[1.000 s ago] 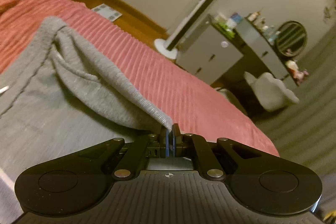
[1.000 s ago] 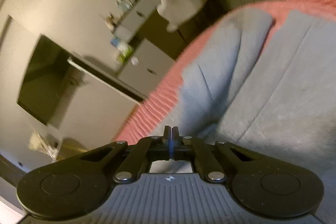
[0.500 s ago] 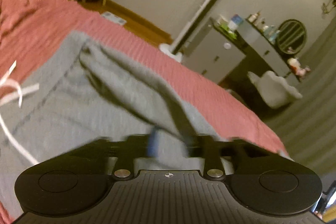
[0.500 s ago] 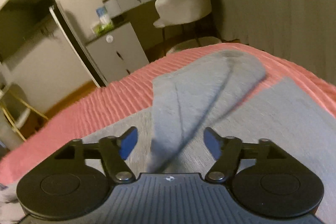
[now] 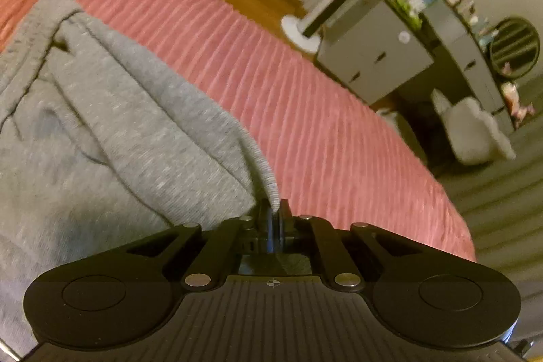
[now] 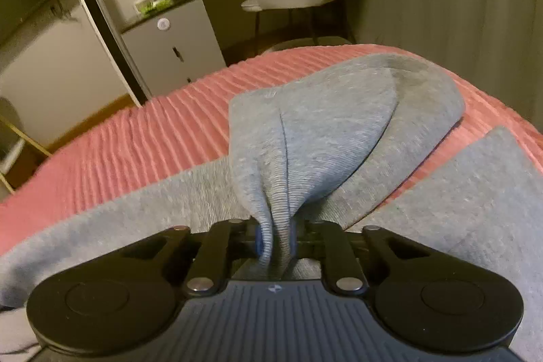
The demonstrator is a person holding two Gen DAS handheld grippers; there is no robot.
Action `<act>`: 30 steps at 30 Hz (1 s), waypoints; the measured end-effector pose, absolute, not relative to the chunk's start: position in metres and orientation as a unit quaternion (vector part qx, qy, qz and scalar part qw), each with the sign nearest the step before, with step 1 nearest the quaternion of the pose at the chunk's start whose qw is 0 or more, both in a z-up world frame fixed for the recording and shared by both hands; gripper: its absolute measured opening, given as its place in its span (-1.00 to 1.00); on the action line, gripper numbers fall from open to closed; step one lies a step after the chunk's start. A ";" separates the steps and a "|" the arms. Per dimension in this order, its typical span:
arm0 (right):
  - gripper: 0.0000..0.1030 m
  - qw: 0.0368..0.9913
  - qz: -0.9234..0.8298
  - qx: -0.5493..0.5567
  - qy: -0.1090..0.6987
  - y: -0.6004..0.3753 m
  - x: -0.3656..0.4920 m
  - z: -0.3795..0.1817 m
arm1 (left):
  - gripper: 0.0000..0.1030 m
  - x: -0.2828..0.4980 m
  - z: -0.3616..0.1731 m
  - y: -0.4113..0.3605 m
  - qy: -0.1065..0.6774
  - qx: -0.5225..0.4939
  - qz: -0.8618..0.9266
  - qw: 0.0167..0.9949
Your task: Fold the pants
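Soft grey knit pants (image 5: 112, 131) lie on the ribbed pink bed (image 5: 305, 111), running ahead of both tongs: left tongs (image 5: 274, 219) pinch the ribbed waistband, right tongs (image 6: 275, 240) are closing on a bunched cuff.

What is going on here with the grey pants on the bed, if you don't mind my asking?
A person is folding grey pants on a pink ribbed bedspread, with a hand-held gripper in each hand. The left hand-held gripper is shut on a ribbed edge of the fabric. The right hand-held gripper is closing, with a bunched ribbed cuff pinched between its pads. The fold is not yet laid flat.
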State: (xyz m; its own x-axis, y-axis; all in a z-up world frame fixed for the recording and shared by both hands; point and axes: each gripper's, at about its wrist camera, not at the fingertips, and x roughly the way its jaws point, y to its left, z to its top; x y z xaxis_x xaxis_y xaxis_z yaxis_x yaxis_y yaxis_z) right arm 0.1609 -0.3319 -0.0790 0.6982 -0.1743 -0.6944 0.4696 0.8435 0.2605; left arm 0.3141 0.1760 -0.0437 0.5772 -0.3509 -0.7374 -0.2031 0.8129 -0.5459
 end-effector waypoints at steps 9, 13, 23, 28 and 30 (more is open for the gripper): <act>-0.85 0.913 -0.198 0.296 0.198 -0.355 0.026 -0.008 | -0.92 0.170 0.015 0.215 0.380 -0.304 -0.084 0.869; -0.83 0.893 -0.219 0.338 0.202 -0.366 -0.050 -0.021 | -0.90 0.093 -0.013 0.222 0.414 -0.306 -0.096 0.852; -0.37 0.853 -0.259 0.313 0.327 -0.367 -0.049 -0.080 | 0.23 0.076 -0.056 0.256 0.442 -0.273 0.019 0.854; 0.29 0.862 -0.245 0.306 0.322 -0.359 -0.043 -0.092 | 0.30 0.112 -0.062 0.271 0.423 -0.256 0.063 0.867; 0.34 0.870 -0.240 0.284 0.323 -0.354 -0.040 -0.094 | 0.30 0.129 -0.070 0.266 0.428 -0.265 0.079 0.860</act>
State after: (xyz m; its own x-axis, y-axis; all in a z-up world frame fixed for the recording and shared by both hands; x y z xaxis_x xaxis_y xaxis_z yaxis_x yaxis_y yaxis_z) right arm -0.0400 -0.3542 -0.0944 0.6762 -0.2344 -0.6984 0.6014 0.7232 0.3396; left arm 0.1288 0.2656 -0.0704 0.6206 -0.0908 -0.7789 -0.3635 0.8468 -0.3884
